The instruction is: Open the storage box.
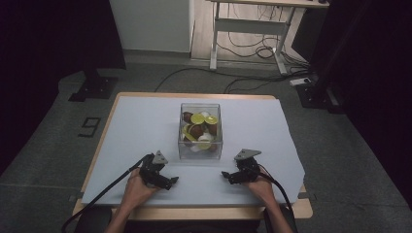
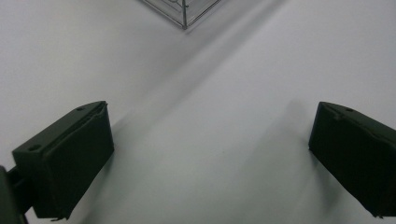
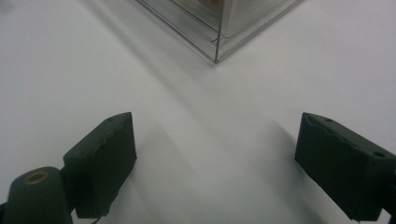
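High view shows your box point(image 1: 200, 131) mid-bench, full of capsules point(image 1: 198, 118). Both tools, left point(image 1: 168, 182) and right point(image 1: 227, 176), rest near the front edge, jaws spread and empty. Clear walls look stiff, slippery; grip opposite sides, low.

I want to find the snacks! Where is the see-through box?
In the high view the clear box stands near the middle of the white table sheet, just beyond and between the left gripper and the right gripper.
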### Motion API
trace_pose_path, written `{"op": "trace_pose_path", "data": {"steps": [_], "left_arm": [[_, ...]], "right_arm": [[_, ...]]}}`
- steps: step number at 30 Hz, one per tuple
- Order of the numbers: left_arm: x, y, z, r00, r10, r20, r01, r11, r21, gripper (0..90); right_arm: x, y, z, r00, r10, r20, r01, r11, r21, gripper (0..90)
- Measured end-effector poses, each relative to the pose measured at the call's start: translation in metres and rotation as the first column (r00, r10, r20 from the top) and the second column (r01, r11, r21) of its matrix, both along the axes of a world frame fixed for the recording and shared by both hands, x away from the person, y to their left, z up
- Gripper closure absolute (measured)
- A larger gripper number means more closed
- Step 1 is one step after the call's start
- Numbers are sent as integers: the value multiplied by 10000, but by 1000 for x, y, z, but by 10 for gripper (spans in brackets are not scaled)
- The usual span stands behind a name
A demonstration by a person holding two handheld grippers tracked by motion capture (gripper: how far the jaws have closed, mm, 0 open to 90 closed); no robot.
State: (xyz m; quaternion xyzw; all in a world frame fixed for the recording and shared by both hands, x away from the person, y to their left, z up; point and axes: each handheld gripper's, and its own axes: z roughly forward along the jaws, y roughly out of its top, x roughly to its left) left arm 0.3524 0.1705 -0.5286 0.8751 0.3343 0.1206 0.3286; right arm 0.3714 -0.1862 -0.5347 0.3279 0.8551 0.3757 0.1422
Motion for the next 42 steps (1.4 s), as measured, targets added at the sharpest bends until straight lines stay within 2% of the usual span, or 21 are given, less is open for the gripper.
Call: {"op": "trace_pose_path", "data": {"steps": [6,11,16,26,29,37,42], "left_arm": [[-1,0,1,10000,-32,32,32,10000,39,0],[-3,0,5,9999,-115,-64,116,9998,182,49],[-8,-3,9,9997,-197,150,192,9992,349,72],[-16,-2,30,9976,-485,488,516,9966,-647,142],[-18,-4,34,9968,-674,426,703,9949,-721,161],[-20,-11,44,9945,-881,568,934,9908,-984,197],[-19,-15,49,9925,-992,709,1054,9902,-911,211]], "right_arm": [[1,1,2,9999,17,-141,-19,9999,-170,122],[-1,1,4,9998,-67,-198,61,9995,-317,114],[-4,1,8,9998,8,-212,-16,9994,-359,114],[-13,1,19,9995,225,-239,-226,9997,-55,111],[-16,1,22,9993,268,-250,-267,9996,61,107],[-23,5,31,9981,615,-91,-614,9981,86,104],[-25,9,38,9970,771,77,-772,9970,75,124]]}}
